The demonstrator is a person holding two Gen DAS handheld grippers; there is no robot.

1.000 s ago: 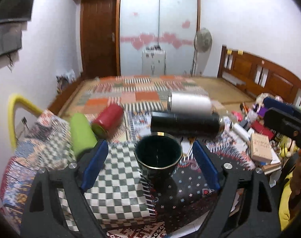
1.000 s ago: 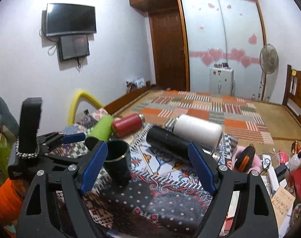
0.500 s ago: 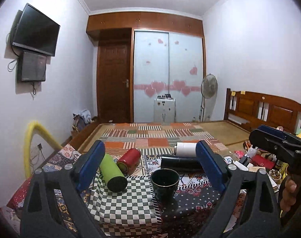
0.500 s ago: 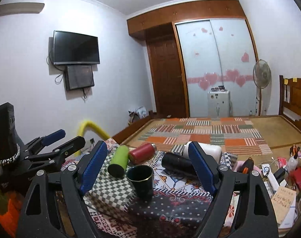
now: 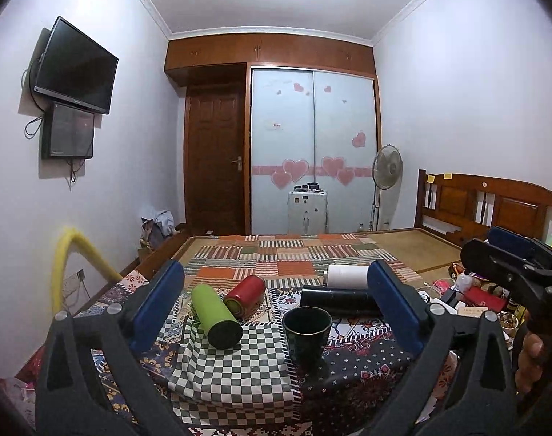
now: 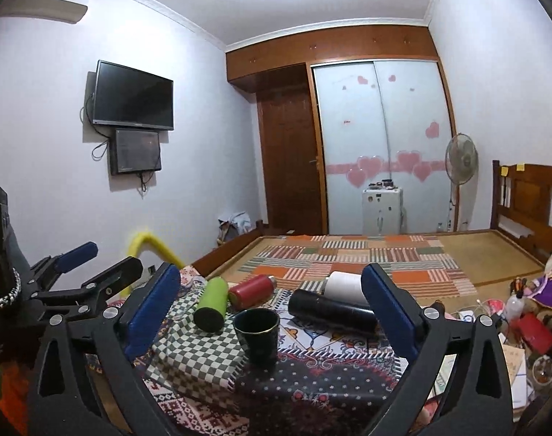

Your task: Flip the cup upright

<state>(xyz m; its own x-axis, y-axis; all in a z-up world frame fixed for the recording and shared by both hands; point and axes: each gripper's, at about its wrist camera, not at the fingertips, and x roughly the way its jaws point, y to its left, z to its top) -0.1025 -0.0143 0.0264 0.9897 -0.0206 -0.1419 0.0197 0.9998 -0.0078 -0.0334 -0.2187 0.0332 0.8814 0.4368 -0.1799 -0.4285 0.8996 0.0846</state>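
Left gripper [image 5: 276, 309]: jaws spread, holding nothing. Right gripper [image 6: 270, 309]: jaws spread, holding nothing. Dark cup [image 5: 307, 332]: upright on patterned cloth [image 5: 367, 359], mouth up, interior dark, contents indiscernible. Green bottle [image 5: 215, 316], red bottle [image 5: 245, 296], black flask [image 5: 336, 299], white flask [image 5: 347, 277]: lying behind.

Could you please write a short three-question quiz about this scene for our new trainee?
1. True or false: the dark cup stands upright, mouth up.
2. Which bottle lies nearest the cup's left side in the left wrist view: A green bottle, B white bottle, C black bottle?
3. Fill in: the left gripper and right gripper are both ____.

Key: 1 true; 2 A; 3 open.
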